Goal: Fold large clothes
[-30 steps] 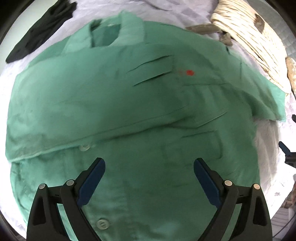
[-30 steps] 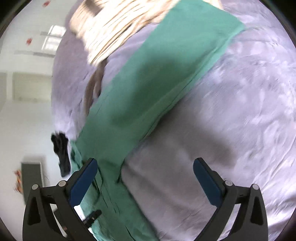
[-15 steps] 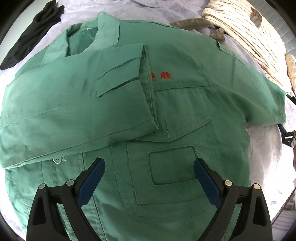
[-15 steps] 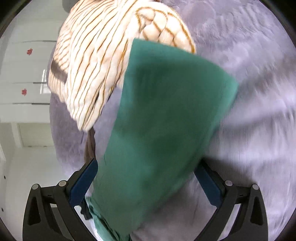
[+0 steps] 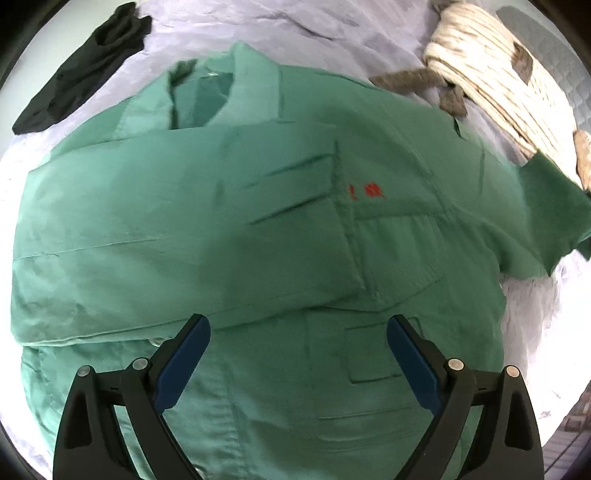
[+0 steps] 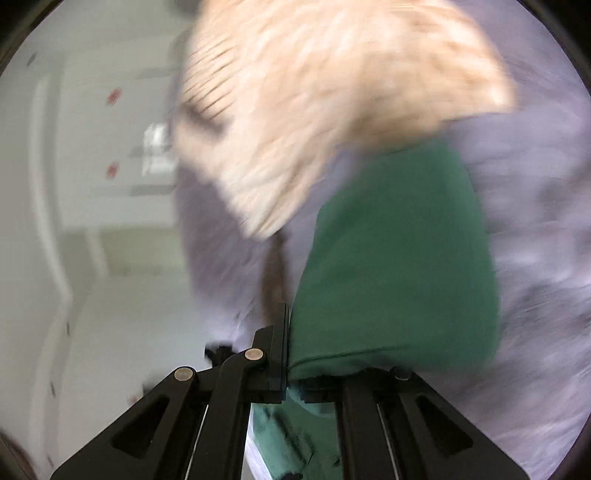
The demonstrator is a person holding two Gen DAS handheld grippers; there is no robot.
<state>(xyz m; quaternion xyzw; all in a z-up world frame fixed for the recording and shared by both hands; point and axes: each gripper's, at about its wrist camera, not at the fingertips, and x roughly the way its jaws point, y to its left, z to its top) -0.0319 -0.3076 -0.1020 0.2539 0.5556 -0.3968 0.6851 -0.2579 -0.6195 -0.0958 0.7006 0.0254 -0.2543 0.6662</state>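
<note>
A green work shirt (image 5: 258, 240) lies front up on a lilac sheet (image 5: 332, 29), with red lettering on the chest. One long sleeve (image 5: 177, 229) is folded across the chest. My left gripper (image 5: 297, 325) hovers open above the lower front, holding nothing. The other sleeve (image 5: 546, 206) stretches out to the right. In the blurred right wrist view my right gripper (image 6: 286, 314) has its jaws closing together, pinching the edge of that green sleeve (image 6: 399, 266), which drapes away to the right of the fingers.
A cream striped knit garment (image 5: 491, 74) lies bunched at the upper right, close behind the held sleeve (image 6: 332, 92). A brownish cloth strip (image 5: 406, 77) lies beside it. A black garment (image 5: 81, 62) sits at the upper left. A white room wall (image 6: 74, 221) shows beyond the bed's edge.
My right gripper went from wide open over the sleeve to closed on its edge, and tipped up toward the striped garment. The left gripper drifted slightly over the shirt and stayed open.
</note>
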